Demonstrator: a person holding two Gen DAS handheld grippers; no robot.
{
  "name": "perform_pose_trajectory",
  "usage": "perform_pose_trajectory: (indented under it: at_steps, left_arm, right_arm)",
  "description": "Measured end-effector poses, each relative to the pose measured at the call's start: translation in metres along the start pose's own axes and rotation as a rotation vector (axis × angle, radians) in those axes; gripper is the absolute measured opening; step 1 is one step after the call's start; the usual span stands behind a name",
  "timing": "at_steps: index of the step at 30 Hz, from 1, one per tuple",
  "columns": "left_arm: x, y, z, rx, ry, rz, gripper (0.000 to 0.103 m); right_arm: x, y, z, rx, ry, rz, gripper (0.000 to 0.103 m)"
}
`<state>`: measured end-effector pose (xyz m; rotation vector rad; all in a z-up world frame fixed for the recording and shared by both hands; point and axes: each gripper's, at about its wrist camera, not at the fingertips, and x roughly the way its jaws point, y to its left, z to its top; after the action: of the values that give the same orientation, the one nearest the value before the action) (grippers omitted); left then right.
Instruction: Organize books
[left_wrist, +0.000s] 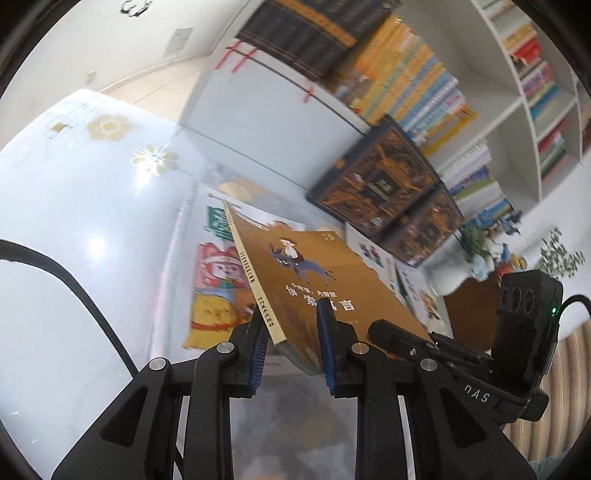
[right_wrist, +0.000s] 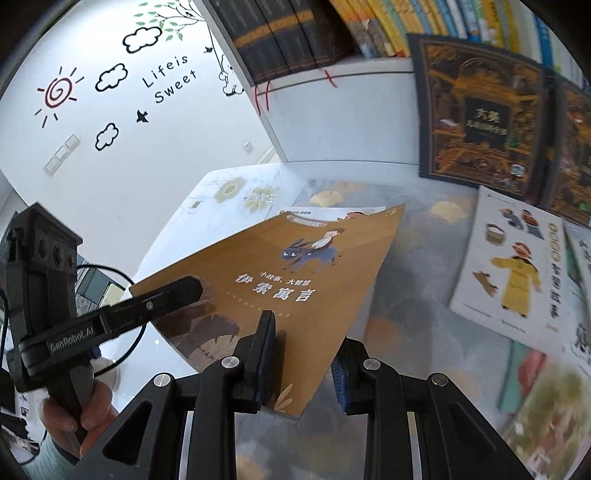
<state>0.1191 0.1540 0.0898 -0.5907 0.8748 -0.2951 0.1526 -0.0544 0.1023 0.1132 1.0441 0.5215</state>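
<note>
A thin brown book (left_wrist: 314, 273) with a boy on a donkey on its cover is held tilted above the table. My left gripper (left_wrist: 291, 328) is shut on its spine corner. My right gripper (right_wrist: 303, 347) is shut on the opposite corner of the same book (right_wrist: 295, 288). The left gripper's fingers (right_wrist: 162, 299) also show in the right wrist view, clamped on the book's left edge. The right gripper's body (left_wrist: 406, 339) shows in the left wrist view at the book's lower right corner.
More picture books lie flat on the glossy table: a colourful one (left_wrist: 218, 291) under the held book and a white one (right_wrist: 513, 269) at the right. Two dark ornate books (right_wrist: 476, 118) lean against the white bookshelf (left_wrist: 517, 110), which is packed with books.
</note>
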Motion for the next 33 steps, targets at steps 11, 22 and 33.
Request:
perform_pose_trajectory:
  at_steps: [11, 22, 33]
  left_arm:
    - [0.02, 0.029, 0.002, -0.031, 0.028, 0.049, 0.021]
    - [-0.017, 0.053, -0.035, -0.11, 0.054, 0.184, 0.021]
    - [-0.04, -0.026, -0.071, -0.035, 0.067, 0.111, 0.025]
  right_arm:
    - [0.05, -0.012, 0.025, 0.009, 0.09, -0.004, 0.028]
    - [0.068, -0.02, -0.007, 0.077, 0.288, -0.028, 0.036]
    - [-0.087, 0.016, 0.001, 0.039, -0.032, 0.093, 0.053]
